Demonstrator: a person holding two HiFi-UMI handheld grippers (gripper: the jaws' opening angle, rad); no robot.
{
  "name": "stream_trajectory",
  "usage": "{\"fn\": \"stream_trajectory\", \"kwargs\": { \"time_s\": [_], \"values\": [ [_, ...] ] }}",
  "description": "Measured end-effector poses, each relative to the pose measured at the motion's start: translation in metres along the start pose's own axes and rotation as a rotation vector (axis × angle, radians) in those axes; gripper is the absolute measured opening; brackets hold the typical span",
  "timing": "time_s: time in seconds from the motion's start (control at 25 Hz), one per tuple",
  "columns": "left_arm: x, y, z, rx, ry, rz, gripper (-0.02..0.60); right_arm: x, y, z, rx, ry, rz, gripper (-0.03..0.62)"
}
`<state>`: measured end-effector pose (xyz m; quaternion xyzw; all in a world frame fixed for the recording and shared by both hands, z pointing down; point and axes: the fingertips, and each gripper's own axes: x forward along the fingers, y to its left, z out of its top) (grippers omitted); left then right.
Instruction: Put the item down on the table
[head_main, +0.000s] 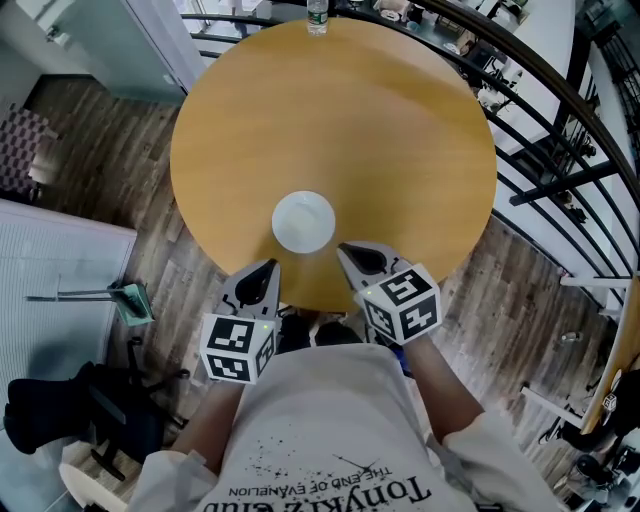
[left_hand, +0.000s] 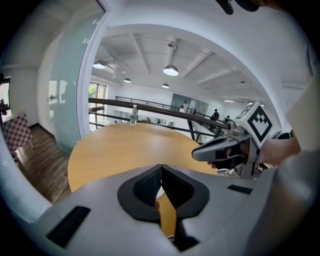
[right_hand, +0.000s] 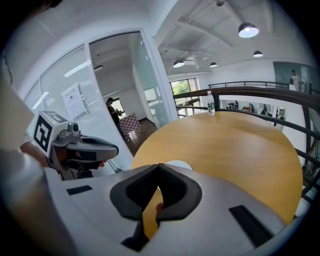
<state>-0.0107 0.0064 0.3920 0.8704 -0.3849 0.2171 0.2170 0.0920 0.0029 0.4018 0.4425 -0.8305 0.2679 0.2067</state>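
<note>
The plate (head_main: 303, 221) lies on the tabletop (head_main: 330, 120) by its near edge, just ahead of and between the left gripper (head_main: 266, 270) and right gripper (head_main: 347, 251), both with jaws pressed together on nothing, while a bottle (head_main: 317, 15) stands at the far edge.

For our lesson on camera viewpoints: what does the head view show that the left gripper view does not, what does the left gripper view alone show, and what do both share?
Only the head view: the white dish in plain sight on the table, and the printed shirt. Only the left gripper view: the ceiling lamps and a close look at the left gripper, its jaws shut with nothing between them. Both: the round table, the bottle at its far edge, and the right gripper.
</note>
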Motion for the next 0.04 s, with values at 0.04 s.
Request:
{"fn": "stream_trajectory", "kwargs": {
  "time_s": [0.04],
  "values": [
    [0.0,0.0002,-0.0003,-0.001,0.001,0.0,0.023,0.0001,-0.0002,0.0001,0.0,0.0,0.0,0.025]
  ]
}}
